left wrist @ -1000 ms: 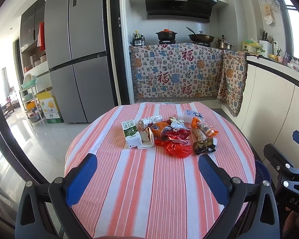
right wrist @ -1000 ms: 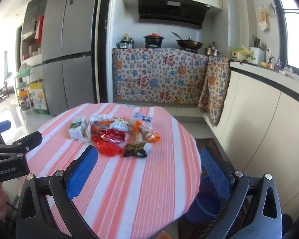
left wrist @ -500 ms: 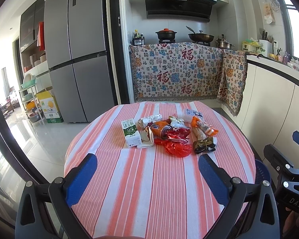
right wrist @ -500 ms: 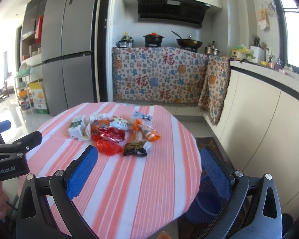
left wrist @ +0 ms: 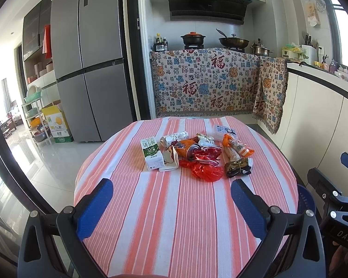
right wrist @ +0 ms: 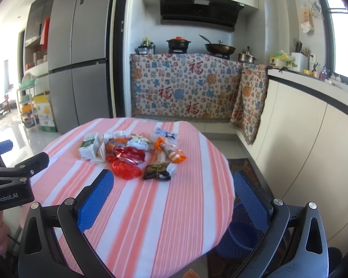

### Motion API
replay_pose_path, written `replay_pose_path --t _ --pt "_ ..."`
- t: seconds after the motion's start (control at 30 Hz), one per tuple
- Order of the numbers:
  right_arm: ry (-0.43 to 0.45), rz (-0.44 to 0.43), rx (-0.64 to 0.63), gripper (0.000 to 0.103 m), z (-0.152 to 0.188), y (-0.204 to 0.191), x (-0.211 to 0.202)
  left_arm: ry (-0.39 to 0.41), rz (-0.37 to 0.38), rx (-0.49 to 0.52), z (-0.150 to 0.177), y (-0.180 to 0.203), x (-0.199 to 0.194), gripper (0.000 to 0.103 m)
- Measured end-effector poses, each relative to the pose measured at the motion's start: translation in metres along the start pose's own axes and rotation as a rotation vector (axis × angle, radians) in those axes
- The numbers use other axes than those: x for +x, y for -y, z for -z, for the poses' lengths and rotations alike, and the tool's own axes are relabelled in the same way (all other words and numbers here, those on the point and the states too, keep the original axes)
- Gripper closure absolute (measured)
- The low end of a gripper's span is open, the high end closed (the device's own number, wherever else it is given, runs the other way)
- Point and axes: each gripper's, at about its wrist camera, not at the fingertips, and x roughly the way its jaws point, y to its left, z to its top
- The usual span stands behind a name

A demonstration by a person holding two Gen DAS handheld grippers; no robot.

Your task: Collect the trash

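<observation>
a blue basket (right wrist: 240,231) stands on the floor at the table's 4 o'clock edge, partly under the overhang; what lies inside it cannot be made out. on the stove a black pot with an orange lid (left wrist: 193,38) and a wok (left wrist: 233,41) sit side by side, with a small steel pot (left wrist: 260,50) to their right; their contents are hidden.

the trash pile (left wrist: 197,154) lies past the middle of the round table, toward 12 o'clock from both grippers. a green-and-white milk carton (left wrist: 151,154) lies at its 9 o'clock end, a crumpled red bag (left wrist: 205,170) at the near edge, a dark wrapper (left wrist: 237,168) at 4 o'clock, an orange snack packet (left wrist: 237,148) behind that, and a clear flat pack (left wrist: 223,131) at the far side.

the left gripper (left wrist: 171,205) has its blue fingers wide apart over bare cloth, holding nothing. the right gripper (right wrist: 172,202) is likewise spread and empty, hovering at the table's near right side, well apart from the pile.

the striped tablecloth (left wrist: 185,220) is orange and white. behind stand a grey fridge (left wrist: 88,58), a patterned cloth (left wrist: 206,83) draped over the stove counter, a range hood (left wrist: 208,5), and a white counter (right wrist: 313,85) at 3 o'clock under a bright window.
</observation>
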Motion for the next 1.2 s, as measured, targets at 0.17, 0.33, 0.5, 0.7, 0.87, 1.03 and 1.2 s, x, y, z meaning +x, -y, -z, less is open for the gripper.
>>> replay_pose_path --t 0.17,0.33,0.5,0.7,0.87,1.03,1.2 --pt "-0.001 0.0 0.001 0.0 0.002 0.001 0.001 -0.007 0.0 -0.007 0.002 -0.002 0.003 0.0" --pt "-0.012 0.0 0.004 0.0 0.008 0.004 0.006 -0.026 0.003 -0.012 0.005 -0.004 0.01 0.0" --pt "-0.051 -0.013 0.032 0.0 0.021 0.013 0.026 -0.083 0.019 -0.019 0.015 -0.003 0.031 0.0" --pt "-0.119 -0.017 0.063 0.0 0.041 0.022 0.054 -0.141 0.051 -0.033 0.02 0.004 0.059 0.0" --pt "-0.14 -0.021 0.086 0.0 0.049 0.031 0.066 -0.176 0.099 -0.051 0.015 0.019 0.095 0.0" --pt "-0.159 -0.024 0.104 0.0 0.054 0.042 0.076 -0.187 0.134 -0.087 -0.001 0.04 0.14 0.0" --pt "-0.189 -0.039 0.124 0.0 0.059 0.05 0.089 -0.216 0.077 -0.075 -0.01 0.065 0.192 0.0"
